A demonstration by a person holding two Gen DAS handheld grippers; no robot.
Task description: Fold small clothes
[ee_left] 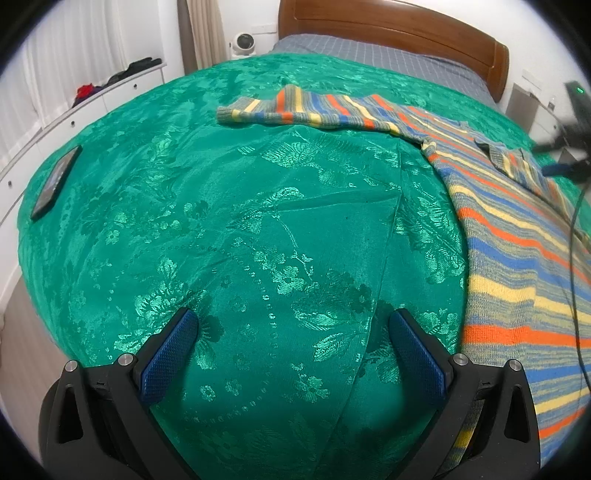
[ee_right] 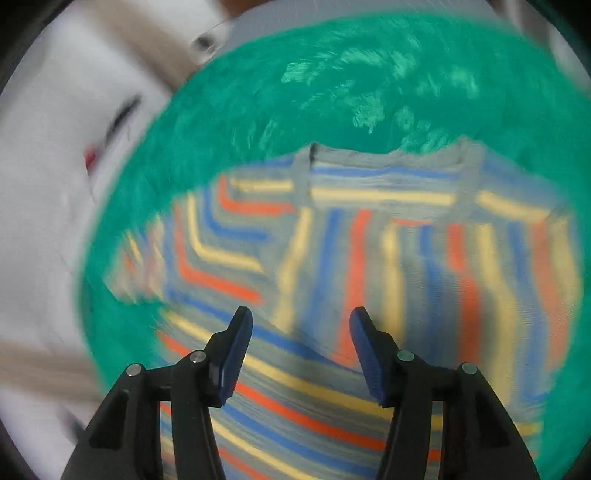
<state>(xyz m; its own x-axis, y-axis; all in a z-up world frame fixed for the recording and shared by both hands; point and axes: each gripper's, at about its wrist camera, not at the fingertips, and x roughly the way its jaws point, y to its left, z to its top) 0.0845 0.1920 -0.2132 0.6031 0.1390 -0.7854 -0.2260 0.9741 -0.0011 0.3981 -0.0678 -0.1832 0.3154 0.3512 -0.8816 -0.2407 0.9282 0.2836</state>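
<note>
A striped knit sweater (ee_left: 517, 236) in blue, orange, yellow and grey lies flat on a green patterned bedspread (ee_left: 258, 221). One sleeve (ee_left: 295, 107) stretches out to the left across the bed. My left gripper (ee_left: 293, 317) hovers open over bare bedspread just left of the sweater's hem, nothing between its blue pads. The right wrist view is motion-blurred. It shows the sweater (ee_right: 369, 258) with its neckline (ee_right: 384, 158) at the far side and a panel of upright stripes across the chest. My right gripper (ee_right: 301, 314) stands open above the sweater's body, with no cloth in its jaws.
A dark phone (ee_left: 55, 181) lies on the bedspread at the far left edge. White drawers (ee_left: 92, 103) run along the left wall and a wooden headboard (ee_left: 388, 29) stands at the back. A thin dark cable (ee_left: 576, 258) hangs over the sweater at the right.
</note>
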